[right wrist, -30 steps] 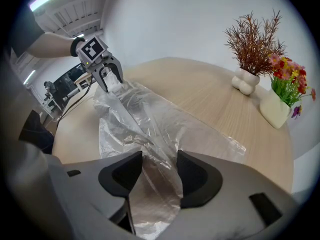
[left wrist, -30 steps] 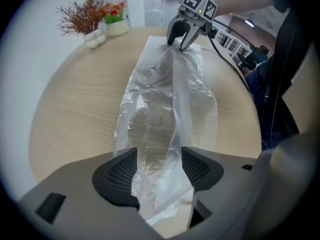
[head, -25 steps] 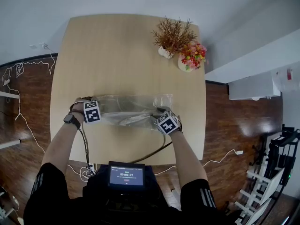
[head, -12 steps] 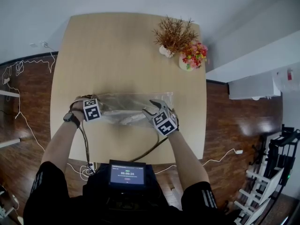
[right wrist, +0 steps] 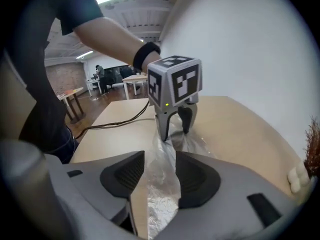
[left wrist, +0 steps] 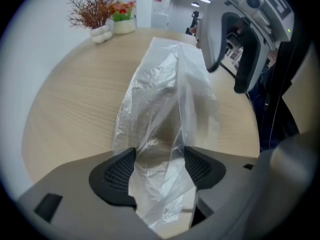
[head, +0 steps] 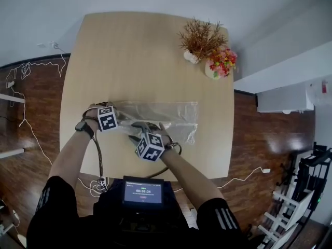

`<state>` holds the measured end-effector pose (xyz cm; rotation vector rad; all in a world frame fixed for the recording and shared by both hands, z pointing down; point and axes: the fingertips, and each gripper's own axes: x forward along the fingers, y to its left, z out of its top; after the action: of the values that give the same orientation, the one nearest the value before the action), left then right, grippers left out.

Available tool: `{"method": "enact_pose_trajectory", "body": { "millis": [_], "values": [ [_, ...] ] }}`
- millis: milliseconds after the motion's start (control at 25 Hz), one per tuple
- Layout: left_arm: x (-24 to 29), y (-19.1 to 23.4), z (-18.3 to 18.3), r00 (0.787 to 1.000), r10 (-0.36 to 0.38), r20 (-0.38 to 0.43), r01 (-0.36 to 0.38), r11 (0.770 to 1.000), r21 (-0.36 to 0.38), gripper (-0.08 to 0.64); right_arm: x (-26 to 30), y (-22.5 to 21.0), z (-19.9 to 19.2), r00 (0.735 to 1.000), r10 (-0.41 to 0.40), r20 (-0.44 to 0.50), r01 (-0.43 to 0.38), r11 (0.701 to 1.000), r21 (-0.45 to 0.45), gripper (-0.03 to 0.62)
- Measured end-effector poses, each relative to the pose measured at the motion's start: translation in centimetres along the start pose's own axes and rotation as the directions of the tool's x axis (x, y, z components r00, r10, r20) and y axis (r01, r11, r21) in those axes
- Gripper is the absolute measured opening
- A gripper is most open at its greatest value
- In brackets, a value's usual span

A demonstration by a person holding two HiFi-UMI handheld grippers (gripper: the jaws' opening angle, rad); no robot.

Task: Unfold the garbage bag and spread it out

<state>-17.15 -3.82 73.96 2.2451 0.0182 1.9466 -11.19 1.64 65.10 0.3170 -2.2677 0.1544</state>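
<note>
1. One clear bag (head: 174, 113) lies across the near half of the table (head: 140, 51). It is a long, thin strip of glossy, crinkled film, and the pale wood grain shows through it.
2. The table is a smooth, light wood top with rounded corners. At its far right corner stand wiry brown sprigs (head: 201, 35) and a small bunch of red and yellow flowers (head: 224, 61).
3. The left gripper (left wrist: 157, 166) points steeply down at the bag's left end. Its dark, ribbed jaws stand well apart, and a loose bunch of film runs between them unpinched.
4. The right gripper (right wrist: 159, 171) sits at the strip's near edge, close to the left one. Its jaws have just been closing a little but are wide apart, with a fold of film lying unclamped in the gap.
5. In the head view each gripper's body covers its jaws and the film under them. How many layers the bag is folded into cannot be told.
</note>
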Motion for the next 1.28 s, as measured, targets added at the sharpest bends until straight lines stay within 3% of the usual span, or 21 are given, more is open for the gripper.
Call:
{"method": "enact_pose_trajectory", "body": {
  "millis": [160, 560, 760, 1280],
  "values": [
    [0.0, 0.1, 0.2, 1.000, 0.002, -0.001, -0.002, 1.000, 0.013, 0.324, 2.4, 1.4, 0.6, 0.998, 0.010, -0.059, -0.014, 0.998, -0.058, 0.213],
    [-0.1, 0.0, 0.1, 1.000, 0.000, 0.012, 0.000, 1.000, 0.014, 0.324, 6.4, 2.7, -1.2, 0.980, 0.002, -0.200, -0.014, 0.998, -0.058, 0.123],
    [0.0, 0.4, 0.2, 1.000, 0.005, 0.011, -0.005, 1.000, 0.012, 0.324, 6.2, 3.0, -1.1, 0.975, -0.009, -0.220, -0.009, 0.997, -0.082, 0.008],
    [-1.3, 0.5, 1.4, 0.999, -0.044, 0.028, 0.044, 0.999, -0.015, 0.333, 4.6, 4.1, 0.0, 0.977, -0.020, -0.212, -0.013, 0.988, -0.155, 0.006]
  ]
}}
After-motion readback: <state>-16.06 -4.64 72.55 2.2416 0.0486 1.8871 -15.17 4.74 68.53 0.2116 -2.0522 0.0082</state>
